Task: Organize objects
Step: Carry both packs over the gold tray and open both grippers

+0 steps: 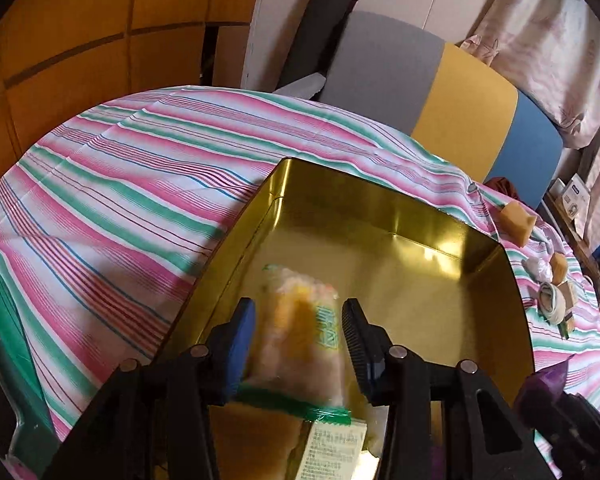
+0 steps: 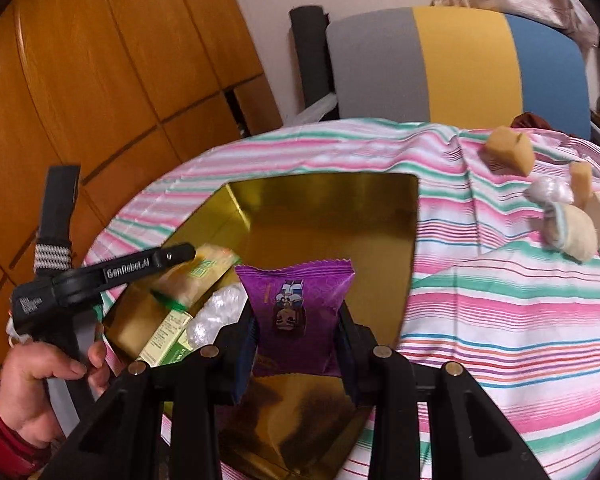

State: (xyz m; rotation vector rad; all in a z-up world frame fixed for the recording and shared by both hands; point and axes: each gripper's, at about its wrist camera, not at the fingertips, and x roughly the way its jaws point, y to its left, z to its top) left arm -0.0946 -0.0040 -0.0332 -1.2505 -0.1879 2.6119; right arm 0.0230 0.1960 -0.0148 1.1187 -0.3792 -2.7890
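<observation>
Both packets carried over the gold tin, neither yet set down.
The tin [image 1: 480,280] sits mid-table on the striped cloth [image 1: 120,200]. The right gripper [image 2: 298,320] pinches a purple packet [image 2: 296,300] above the tin's near half; the left gripper [image 1: 298,320] clamps a yellow packet [image 1: 300,332] over its left side. Risk: the two grippers stand close and could collide, or a packet released from height may land askew on wrappers already inside.
</observation>
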